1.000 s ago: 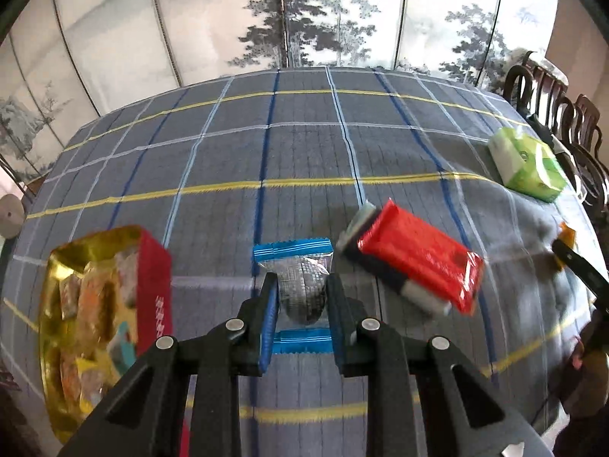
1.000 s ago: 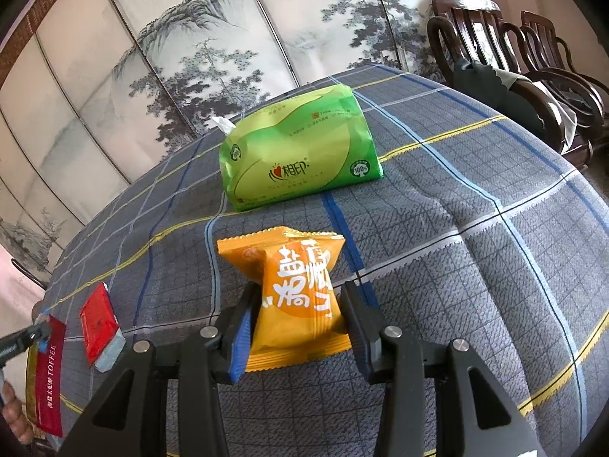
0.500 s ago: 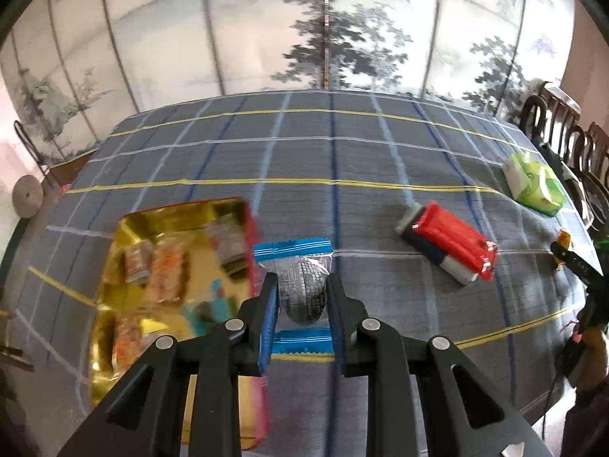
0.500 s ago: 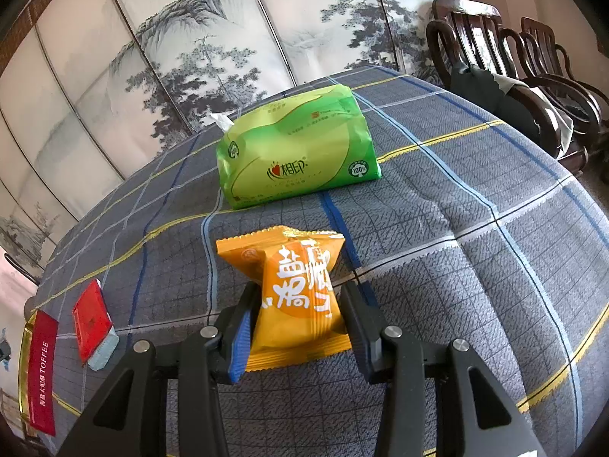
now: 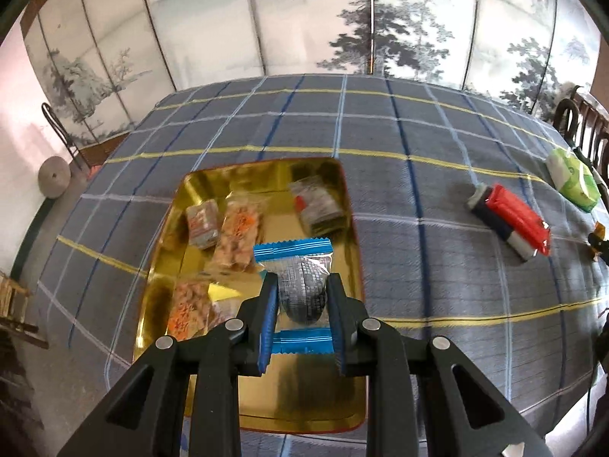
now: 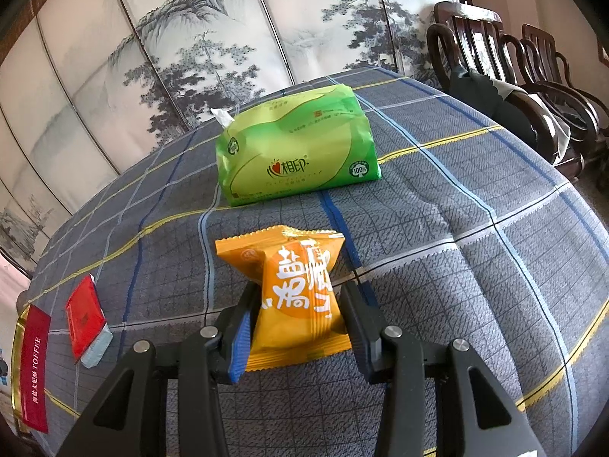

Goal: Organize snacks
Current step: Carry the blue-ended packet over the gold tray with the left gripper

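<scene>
My left gripper (image 5: 300, 301) is shut on a clear snack packet with blue ends (image 5: 300, 285) and holds it above the gold tin (image 5: 266, 175), over its right half. Several wrapped snacks (image 5: 238, 234) lie in the tin. In the right wrist view, my right gripper (image 6: 297, 314) is shut on an orange snack packet (image 6: 295, 297), held just over the checked tablecloth (image 6: 456, 266). The tin's red side (image 6: 34, 365) shows at the far left of that view.
A red-wrapped pack on a white and dark box (image 5: 510, 221) (image 6: 85, 320) lies between the tin and the right gripper. A green tissue pack (image 6: 297, 156) (image 5: 573, 179) sits beyond the orange packet. Wooden chairs (image 6: 533, 87) stand past the table's right edge, a painted screen (image 5: 342, 19) behind.
My left gripper has carried the blue-ended packet leftward from beside the red pack to above the gold tin. The right gripper and its orange packet have stayed put.
</scene>
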`<action>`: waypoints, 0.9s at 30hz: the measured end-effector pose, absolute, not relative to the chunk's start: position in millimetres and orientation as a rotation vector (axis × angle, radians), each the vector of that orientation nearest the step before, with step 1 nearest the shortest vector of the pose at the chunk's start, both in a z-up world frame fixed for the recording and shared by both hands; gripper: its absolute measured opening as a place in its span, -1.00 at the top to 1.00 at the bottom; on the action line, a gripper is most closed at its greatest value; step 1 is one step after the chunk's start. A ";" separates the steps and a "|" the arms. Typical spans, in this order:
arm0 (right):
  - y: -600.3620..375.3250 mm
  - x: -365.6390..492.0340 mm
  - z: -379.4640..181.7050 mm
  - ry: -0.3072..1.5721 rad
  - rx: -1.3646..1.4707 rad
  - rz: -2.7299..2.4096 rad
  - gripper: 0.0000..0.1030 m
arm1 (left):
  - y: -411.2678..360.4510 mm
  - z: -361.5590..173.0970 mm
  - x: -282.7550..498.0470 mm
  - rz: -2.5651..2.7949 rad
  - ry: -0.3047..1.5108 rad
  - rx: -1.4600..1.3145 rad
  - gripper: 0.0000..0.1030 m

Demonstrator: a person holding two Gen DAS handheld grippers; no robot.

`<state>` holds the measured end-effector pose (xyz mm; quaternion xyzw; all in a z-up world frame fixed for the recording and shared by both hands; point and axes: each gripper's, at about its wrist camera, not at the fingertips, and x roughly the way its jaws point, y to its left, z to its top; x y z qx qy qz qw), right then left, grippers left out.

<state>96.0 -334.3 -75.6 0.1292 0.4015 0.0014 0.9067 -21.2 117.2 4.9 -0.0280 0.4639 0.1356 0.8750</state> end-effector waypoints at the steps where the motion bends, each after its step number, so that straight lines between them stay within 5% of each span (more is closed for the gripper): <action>1: -333.8 95.9 -75.6 0.829 0.265 0.002 0.16 | 120.1 3.1 -22.5 0.288 0.972 -0.061 0.58; 27: -330.8 96.6 -74.1 0.834 0.251 -0.006 0.16 | 137.9 -22.2 -36.2 0.289 1.015 -0.048 0.56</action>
